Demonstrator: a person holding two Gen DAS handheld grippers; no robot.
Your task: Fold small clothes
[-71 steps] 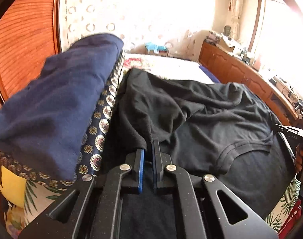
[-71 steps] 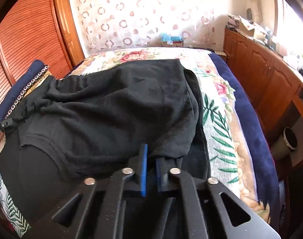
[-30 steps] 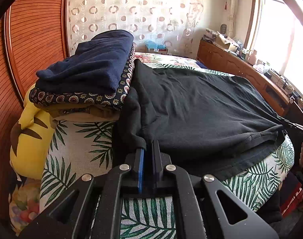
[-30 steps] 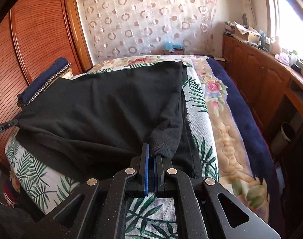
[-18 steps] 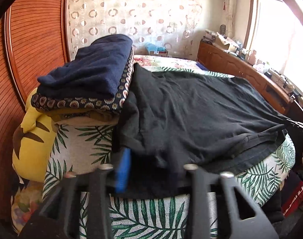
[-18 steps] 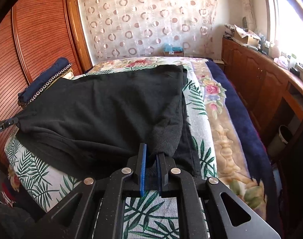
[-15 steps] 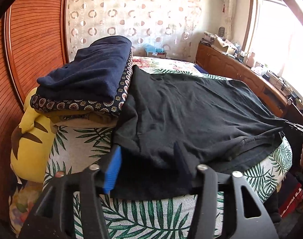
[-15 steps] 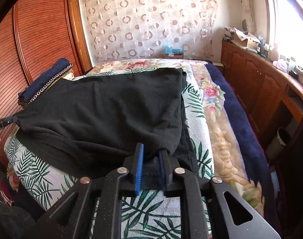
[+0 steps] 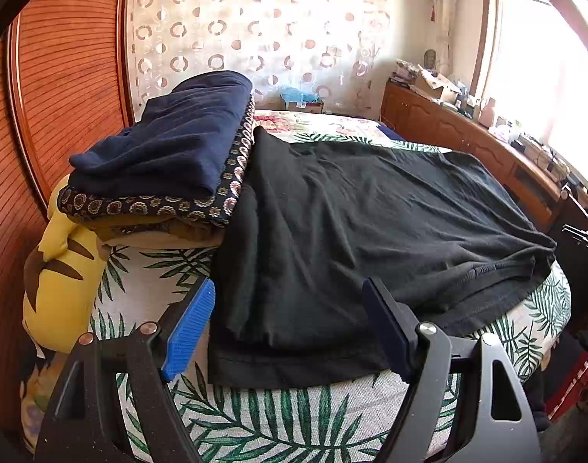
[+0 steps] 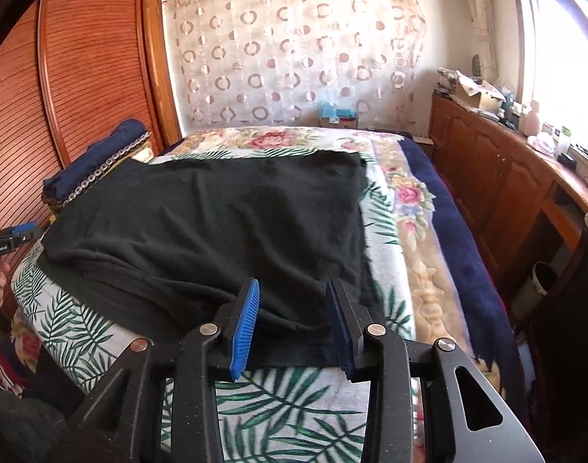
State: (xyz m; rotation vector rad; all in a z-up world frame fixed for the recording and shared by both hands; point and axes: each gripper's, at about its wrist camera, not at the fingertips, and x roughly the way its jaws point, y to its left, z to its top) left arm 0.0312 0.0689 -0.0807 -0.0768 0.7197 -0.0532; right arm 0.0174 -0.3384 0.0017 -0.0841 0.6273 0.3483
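Black T-shirt (image 9: pixel 371 208) lies folded on the leaf-print bedspread (image 9: pixel 278 416), near corners between the opening, untouching left gripper (image 9: pixel 290 308) and right gripper (image 10: pixel 292 312).

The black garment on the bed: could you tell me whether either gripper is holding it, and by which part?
Nothing is held. The left gripper and right gripper are opening, pads clear of the black garment, whose near corners lie between them.
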